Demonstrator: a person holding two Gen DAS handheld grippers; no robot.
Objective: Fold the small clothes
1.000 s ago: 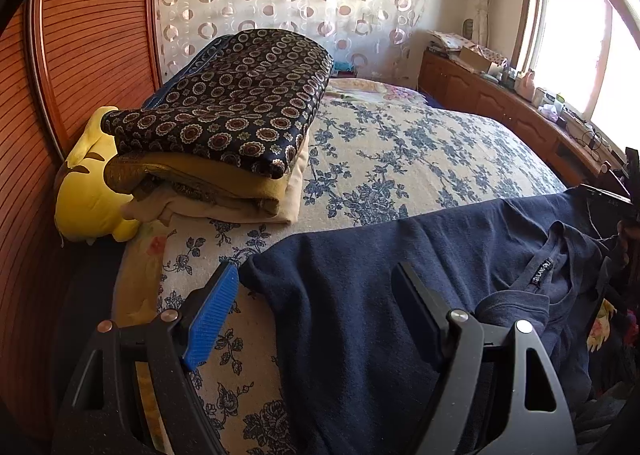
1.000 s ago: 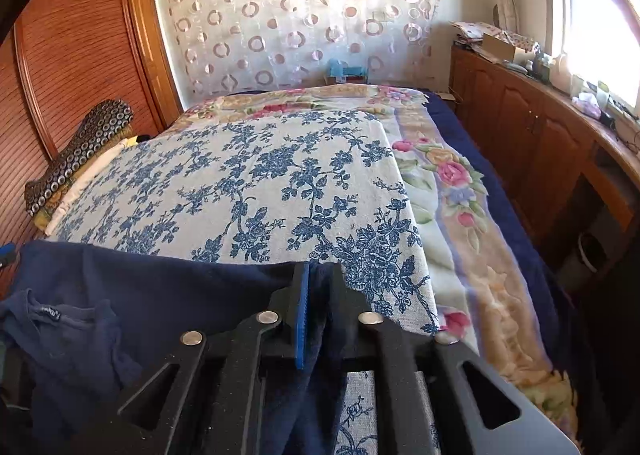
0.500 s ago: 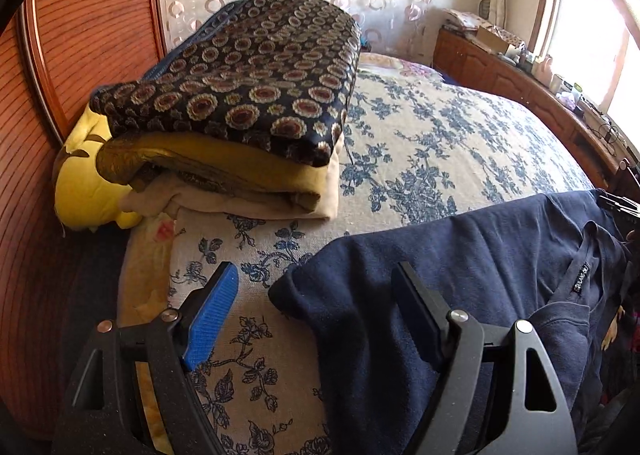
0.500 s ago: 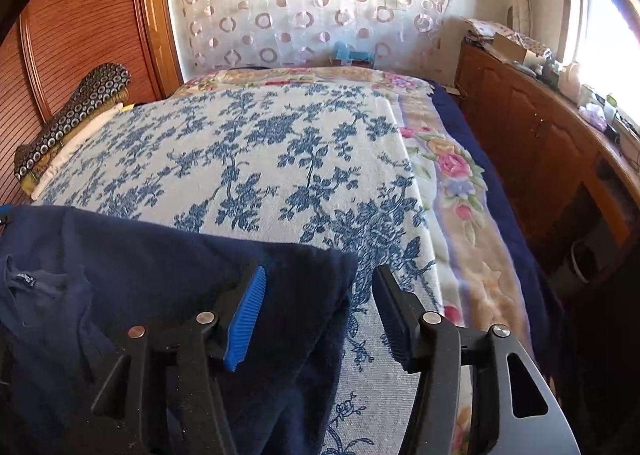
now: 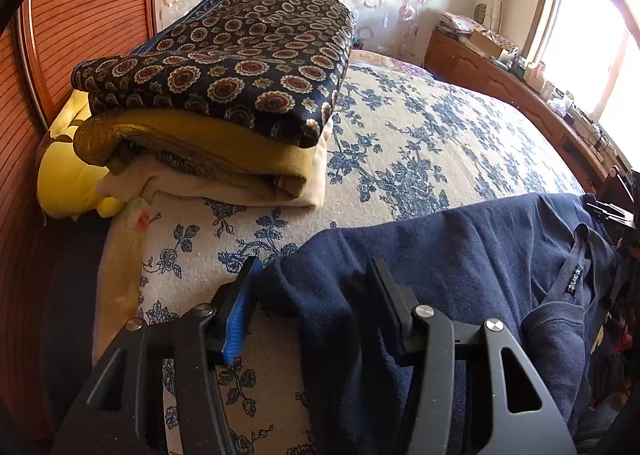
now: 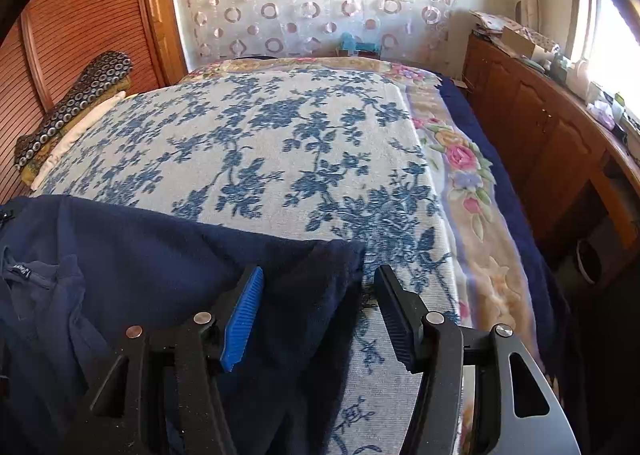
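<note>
Left gripper [image 5: 316, 287] angled down, jaws closing around shirt [image 5: 460, 255] corner, not yet pinching. Right gripper [image 6: 320, 295] spread over other corner. Floral bed [image 6: 280, 143], wooden headboard [image 5: 88, 7].

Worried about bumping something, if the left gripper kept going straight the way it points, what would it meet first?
Most likely the navy shirt: its corner already lies between the closing fingers of the left gripper. Directly beneath is the floral bedspread. The folded stack sits farther off to the left.
</note>
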